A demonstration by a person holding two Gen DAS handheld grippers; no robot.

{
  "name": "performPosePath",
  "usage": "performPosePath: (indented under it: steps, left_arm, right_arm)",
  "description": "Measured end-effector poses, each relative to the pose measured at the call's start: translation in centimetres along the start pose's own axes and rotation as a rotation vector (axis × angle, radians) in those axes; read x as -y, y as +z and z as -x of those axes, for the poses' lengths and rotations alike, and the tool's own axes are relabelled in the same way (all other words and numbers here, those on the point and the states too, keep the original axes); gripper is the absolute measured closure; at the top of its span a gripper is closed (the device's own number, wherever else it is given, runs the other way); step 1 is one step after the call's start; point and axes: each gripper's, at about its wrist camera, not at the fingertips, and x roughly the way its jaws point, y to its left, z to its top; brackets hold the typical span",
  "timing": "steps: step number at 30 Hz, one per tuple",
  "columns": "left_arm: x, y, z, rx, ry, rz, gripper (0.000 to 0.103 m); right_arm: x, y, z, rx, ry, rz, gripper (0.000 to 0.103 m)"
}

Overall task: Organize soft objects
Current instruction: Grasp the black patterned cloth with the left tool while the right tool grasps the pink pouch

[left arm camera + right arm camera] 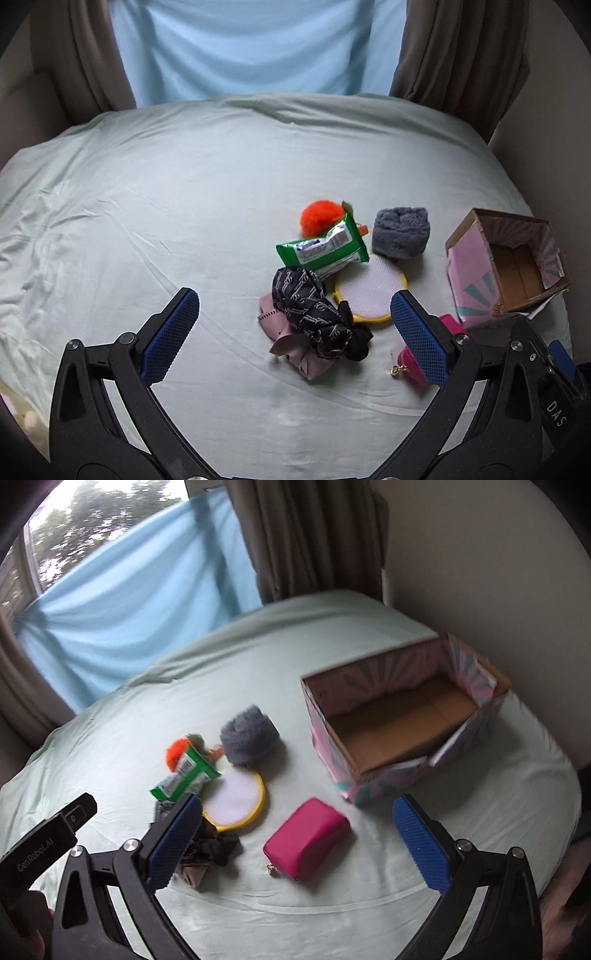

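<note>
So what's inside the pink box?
Nothing that shows. The pink box is open on top, and only its bare brown cardboard floor is visible. The near wall hides the strip of floor just behind it.

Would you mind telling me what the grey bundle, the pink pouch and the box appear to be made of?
Grey bundle: plush, fuzzy fabric, probably fleece or terry. Pink pouch: smooth matte textile or faux leather, with a gold zip pull. Box: printed cardboard, brown and plain inside.

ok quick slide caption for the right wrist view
Open right gripper hovering over a pink pouch on the bed, empty patterned box just beyond.
</note>
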Motion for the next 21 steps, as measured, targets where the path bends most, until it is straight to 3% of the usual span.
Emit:
performPosePath:
  steps: [7,13,17,19,21]
  left_arm:
    - [-0.7,-1.3,-8.8,-0.125,-0.002,0.048,0.003]
    - [-0.3,-1.9,-13.0,-0.19,-0.001,0.017,0.005]
    - [-0.2,-2.2,-14.5,-0.226,-0.024,0.006,0.014]
    - [-0.2,-2.2,-15.0,-0.233,-0.034,0.005,0.018]
    - [0.0,-2.2,-15.5,-0.25,-0.047,0.0,0.03]
  right_arm:
    - [-0.2,-3.3,-7.4,-0.069,-0.12,-0.14,0.0]
    - [-0.7,-4.6,-12.0,-0.123,-0.221,-0.198,0.0]
    - [-0.8,-5.2,-14.0,-0.163,-0.275,-0.229,0.002]
    - [-1.0,-5.4,-14.7,-0.176,-0.288,-0.223,0.008]
    - [-1.0,-5.6,-15.2,-0.191,-0.298,-0.221,0.017]
